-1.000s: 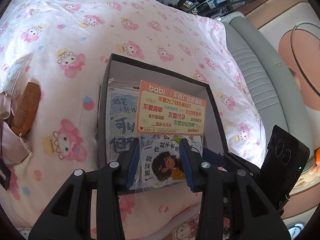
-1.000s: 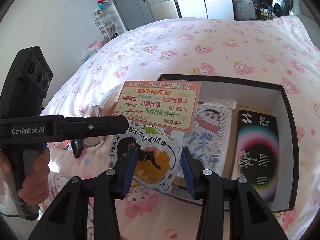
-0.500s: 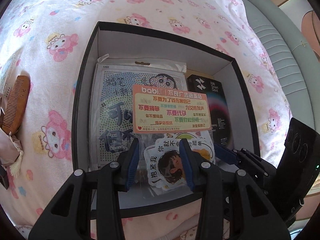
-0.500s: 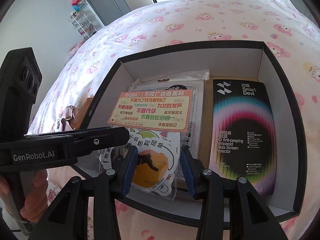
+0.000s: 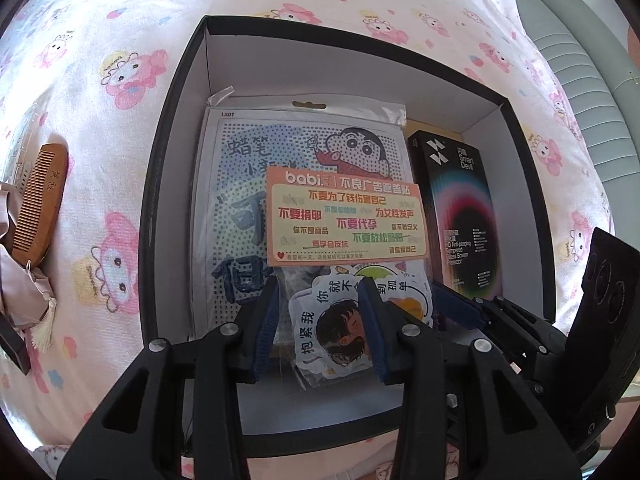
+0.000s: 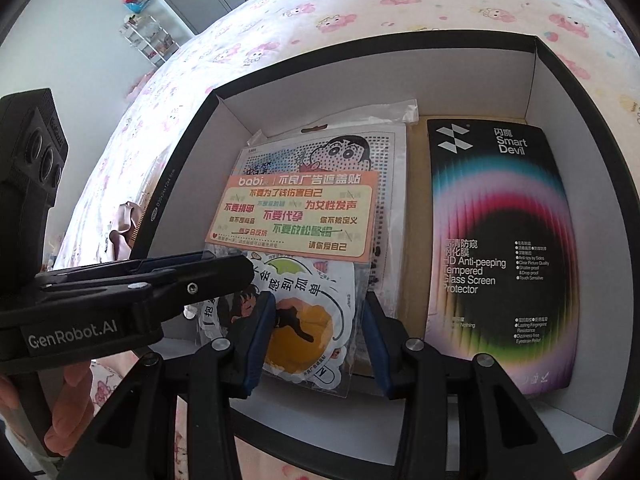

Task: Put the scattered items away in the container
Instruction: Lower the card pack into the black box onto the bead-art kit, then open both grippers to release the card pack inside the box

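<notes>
A clear sticker pack (image 5: pixel 348 216) with an orange card and white cartoon stickers hangs over the inside of the black box (image 5: pixel 176 128). My left gripper (image 5: pixel 318 292) is shut on its lower left part and my right gripper (image 6: pixel 319 304) on its lower right part (image 6: pixel 296 212). Each gripper shows in the other's view: the right gripper (image 5: pixel 460 304) comes in from the right, the left gripper (image 6: pixel 240 276) from the left. Under the pack, in the box (image 6: pixel 560 92), lie a dotted cartoon sheet (image 5: pixel 248 168) and a black screen protector package (image 6: pixel 500 220). Whether the pack touches them I cannot tell.
A wooden comb (image 5: pixel 38 204) and a pink tasselled pouch (image 5: pixel 24 292) lie on the pink cartoon bedcover (image 5: pixel 120 40) left of the box. A grey padded edge (image 5: pixel 580 60) runs along the right. A person's hand (image 6: pixel 60 420) holds the left gripper's handle.
Both grippers have sunk and tipped downward with the sticker pack, moving from the box's near edge to over its inside. The box now fills both views.
</notes>
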`<state>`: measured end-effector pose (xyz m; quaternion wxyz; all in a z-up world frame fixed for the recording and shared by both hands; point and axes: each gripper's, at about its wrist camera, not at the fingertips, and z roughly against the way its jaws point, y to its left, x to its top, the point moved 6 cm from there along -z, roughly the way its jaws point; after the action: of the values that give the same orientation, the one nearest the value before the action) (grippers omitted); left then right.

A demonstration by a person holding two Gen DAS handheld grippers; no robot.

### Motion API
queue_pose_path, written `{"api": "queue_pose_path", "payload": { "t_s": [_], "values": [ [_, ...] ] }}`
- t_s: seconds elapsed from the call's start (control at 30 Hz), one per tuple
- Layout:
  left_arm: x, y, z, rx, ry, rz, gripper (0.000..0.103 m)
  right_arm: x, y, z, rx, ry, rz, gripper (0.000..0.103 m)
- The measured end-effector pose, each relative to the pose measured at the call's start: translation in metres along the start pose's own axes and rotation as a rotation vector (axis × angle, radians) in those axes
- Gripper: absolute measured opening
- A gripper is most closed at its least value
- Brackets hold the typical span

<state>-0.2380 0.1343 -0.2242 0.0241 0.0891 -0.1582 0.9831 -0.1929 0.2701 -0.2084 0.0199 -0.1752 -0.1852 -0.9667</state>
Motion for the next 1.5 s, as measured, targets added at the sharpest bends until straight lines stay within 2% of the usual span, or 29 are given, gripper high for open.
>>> {"api": "queue_pose_path", "payload": {
  "t_s": [0.13, 0.3, 0.57, 0.67, 0.77, 0.9, 1.13, 1.2, 1.3, 1.33, 1.5],
  "values": [
    [-0.001, 0.001, 0.002, 0.003, -0.019, 0.018, 0.039, 0.0, -0.007, 0.002, -0.016, -0.001, -0.018, 0.04],
    [0.0, 0.002, 0.01, -0.006, -0.05, 0.02, 0.039, 0.003, -0.015, 0.012, 0.089, -0.011, -0.099, 0.04],
    [0.001, 0.003, 0.014, -0.003, -0.063, 0.016, 0.039, 0.007, -0.021, 0.006, 0.005, -0.012, -0.116, 0.04],
    [0.002, -0.004, 0.005, 0.026, -0.026, -0.036, 0.039, 0.007, -0.018, 0.006, 0.009, -0.013, -0.116, 0.04],
    [0.001, -0.017, -0.005, 0.056, 0.004, -0.105, 0.039, 0.013, -0.038, 0.028, -0.014, -0.093, -0.205, 0.04],
    [-0.001, -0.039, -0.018, 0.073, 0.04, -0.187, 0.04, 0.02, -0.066, 0.059, -0.165, -0.214, -0.237, 0.041],
    [-0.006, -0.076, -0.032, 0.05, 0.084, -0.269, 0.044, 0.018, -0.063, 0.04, -0.077, -0.132, -0.248, 0.043],
    [-0.007, -0.077, -0.038, 0.094, 0.091, -0.281, 0.045, 0.016, -0.064, 0.039, -0.057, -0.119, -0.262, 0.044],
    [-0.006, -0.071, -0.046, 0.205, 0.089, -0.29, 0.045, 0.013, -0.065, 0.034, -0.069, -0.092, -0.27, 0.045],
    [-0.006, -0.069, -0.047, 0.231, 0.086, -0.29, 0.048, 0.012, -0.064, 0.032, -0.074, -0.084, -0.27, 0.046],
    [-0.002, -0.051, -0.041, 0.281, 0.078, -0.238, 0.05, 0.011, -0.061, 0.03, -0.096, -0.076, -0.261, 0.05]
  ]
}}
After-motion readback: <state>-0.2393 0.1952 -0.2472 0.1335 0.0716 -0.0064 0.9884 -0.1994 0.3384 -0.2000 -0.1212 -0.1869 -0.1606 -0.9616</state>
